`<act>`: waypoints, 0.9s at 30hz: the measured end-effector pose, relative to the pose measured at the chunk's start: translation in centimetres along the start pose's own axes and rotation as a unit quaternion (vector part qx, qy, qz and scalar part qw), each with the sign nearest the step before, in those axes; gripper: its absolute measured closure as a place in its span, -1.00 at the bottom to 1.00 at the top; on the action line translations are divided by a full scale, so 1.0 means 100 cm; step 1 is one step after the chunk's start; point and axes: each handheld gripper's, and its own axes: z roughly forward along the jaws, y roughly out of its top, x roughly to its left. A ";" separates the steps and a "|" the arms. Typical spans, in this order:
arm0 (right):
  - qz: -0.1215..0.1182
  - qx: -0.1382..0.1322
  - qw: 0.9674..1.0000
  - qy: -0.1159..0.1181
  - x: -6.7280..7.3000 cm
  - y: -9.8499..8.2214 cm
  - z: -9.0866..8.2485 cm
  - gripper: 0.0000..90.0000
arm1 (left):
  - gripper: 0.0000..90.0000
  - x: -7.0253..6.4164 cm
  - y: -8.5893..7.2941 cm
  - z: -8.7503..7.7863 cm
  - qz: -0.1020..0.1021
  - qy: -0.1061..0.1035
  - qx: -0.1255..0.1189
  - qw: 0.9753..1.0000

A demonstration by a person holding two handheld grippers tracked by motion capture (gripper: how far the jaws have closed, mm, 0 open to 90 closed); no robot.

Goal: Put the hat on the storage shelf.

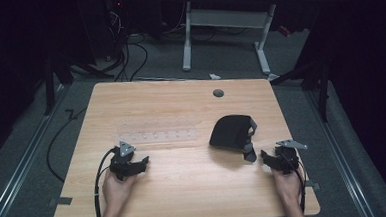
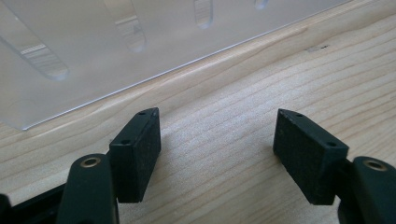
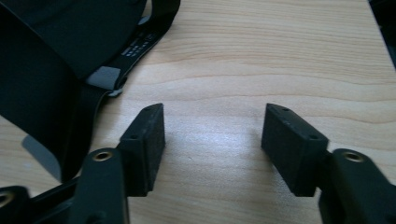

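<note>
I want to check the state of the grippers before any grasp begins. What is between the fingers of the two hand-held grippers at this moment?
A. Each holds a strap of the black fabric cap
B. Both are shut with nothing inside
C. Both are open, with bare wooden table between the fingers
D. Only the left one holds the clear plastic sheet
C: the left gripper and the right gripper both stand open, with only light wooden table between their fingers.

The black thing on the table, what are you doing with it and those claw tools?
Nothing is being held yet. A person rests a left gripper and a right gripper on the wooden table, each with its jaws open. The black bag lies just ahead of the right one. A clear plastic sheet lies ahead of the left one.
</note>
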 end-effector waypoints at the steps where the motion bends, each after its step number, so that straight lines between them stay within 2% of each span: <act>1: 0.006 0.006 1.000 0.011 -0.001 0.003 -0.001 -0.07 | -0.28 0.000 0.000 0.000 0.001 0.000 0.001 1.000; 3: 0.010 0.005 1.000 0.019 -0.001 0.004 -0.001 -0.06 | -0.28 0.000 0.000 0.000 0.000 0.000 0.000 1.000; 6: 0.019 -0.011 0.999 0.035 -0.002 0.007 -0.004 -0.06 | -0.29 0.000 0.000 0.000 -0.002 -0.001 0.000 1.000; 8: 0.019 -0.004 0.999 0.038 -0.002 0.011 -0.005 -0.07 | -0.29 0.000 0.000 0.000 0.000 -0.001 0.001 1.000; 11: 0.022 -0.025 0.998 0.056 -0.004 0.019 -0.009 -0.09 | -0.29 0.000 0.000 0.000 -0.001 0.000 0.000 1.000; 13: 0.025 -0.021 0.998 0.062 -0.004 0.022 -0.010 -0.13 | -0.29 0.000 0.000 0.000 -0.001 0.000 0.000 1.000; 18: 0.015 -0.022 0.997 0.073 -0.003 0.038 -0.009 -0.17 | -0.29 0.000 0.000 0.000 -0.001 0.000 0.000 1.000; 21: 0.016 -0.021 0.996 0.089 -0.003 0.047 -0.004 -0.19 | -0.29 0.000 0.000 0.000 0.000 0.000 0.000 1.000; 24: 0.018 -0.020 0.995 0.095 -0.003 0.054 0.001 -0.21 | -0.29 0.000 0.000 0.000 0.000 0.001 0.000 1.000; 27: 0.010 -0.023 0.995 0.095 -0.002 0.062 0.005 -0.22 | -0.29 0.000 0.000 0.000 0.000 0.001 0.000 1.000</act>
